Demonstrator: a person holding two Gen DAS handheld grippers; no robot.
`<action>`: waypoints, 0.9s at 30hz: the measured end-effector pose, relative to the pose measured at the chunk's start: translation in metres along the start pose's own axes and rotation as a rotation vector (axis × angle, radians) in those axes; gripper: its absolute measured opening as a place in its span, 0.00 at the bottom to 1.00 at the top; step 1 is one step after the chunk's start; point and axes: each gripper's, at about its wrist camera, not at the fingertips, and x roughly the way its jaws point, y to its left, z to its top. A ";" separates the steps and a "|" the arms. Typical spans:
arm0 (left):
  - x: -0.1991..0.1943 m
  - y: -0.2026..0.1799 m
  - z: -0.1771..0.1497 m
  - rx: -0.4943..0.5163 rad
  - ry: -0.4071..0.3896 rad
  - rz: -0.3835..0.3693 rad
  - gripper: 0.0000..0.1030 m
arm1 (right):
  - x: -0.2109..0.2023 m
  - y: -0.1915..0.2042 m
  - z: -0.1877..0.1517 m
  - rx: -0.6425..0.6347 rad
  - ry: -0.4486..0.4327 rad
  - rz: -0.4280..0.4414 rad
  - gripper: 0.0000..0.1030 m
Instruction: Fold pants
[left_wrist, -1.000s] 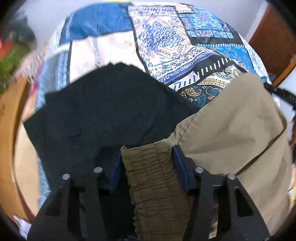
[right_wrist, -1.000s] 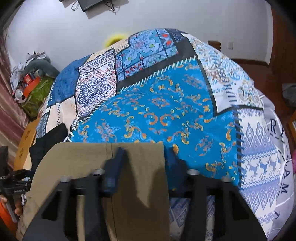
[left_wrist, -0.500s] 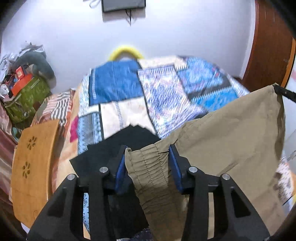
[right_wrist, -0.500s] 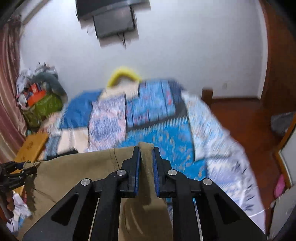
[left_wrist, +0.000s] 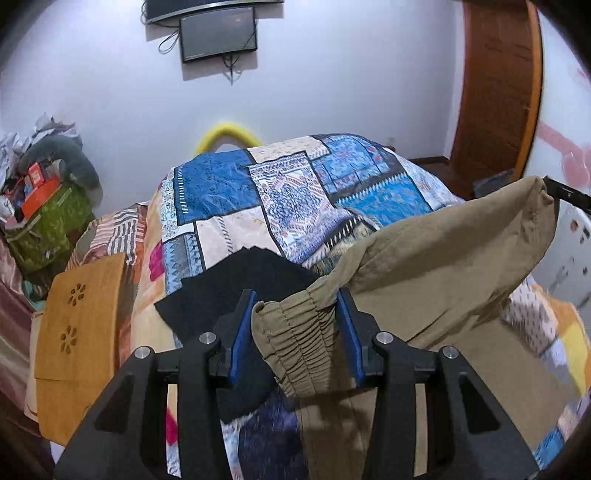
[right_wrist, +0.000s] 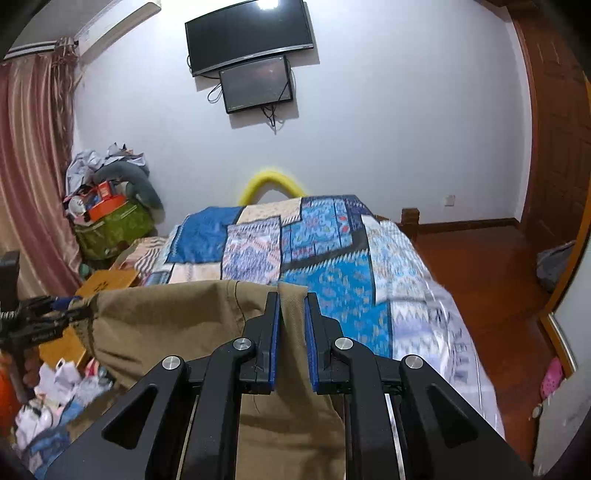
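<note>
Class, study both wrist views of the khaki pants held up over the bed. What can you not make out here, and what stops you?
1. Pants legs: cut off by the bottom edge in both views.
2. Black garment: its type; left gripper covers its near part.
3. Floor clutter, right wrist view: blurred.
4. Bed near end: hidden behind the pants and the right gripper.

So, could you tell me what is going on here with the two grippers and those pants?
A person is folding a pair of khaki pants over a bed with a patchwork bedspread. The left gripper is clamped on the gathered elastic waistband, and the right gripper pinches another edge of the fabric. The pants hang stretched between them, lifted off the bed. A black garment lies on the bedspread below. No fold is visible yet.
</note>
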 end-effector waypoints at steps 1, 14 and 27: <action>-0.006 -0.003 -0.008 0.012 0.001 0.000 0.42 | -0.007 0.001 -0.009 0.003 0.005 0.004 0.11; -0.042 -0.026 -0.100 0.061 0.046 -0.015 0.42 | -0.052 0.021 -0.119 0.002 0.174 0.025 0.11; -0.057 -0.029 -0.146 0.095 0.146 0.027 0.60 | -0.079 0.029 -0.178 0.066 0.292 -0.012 0.20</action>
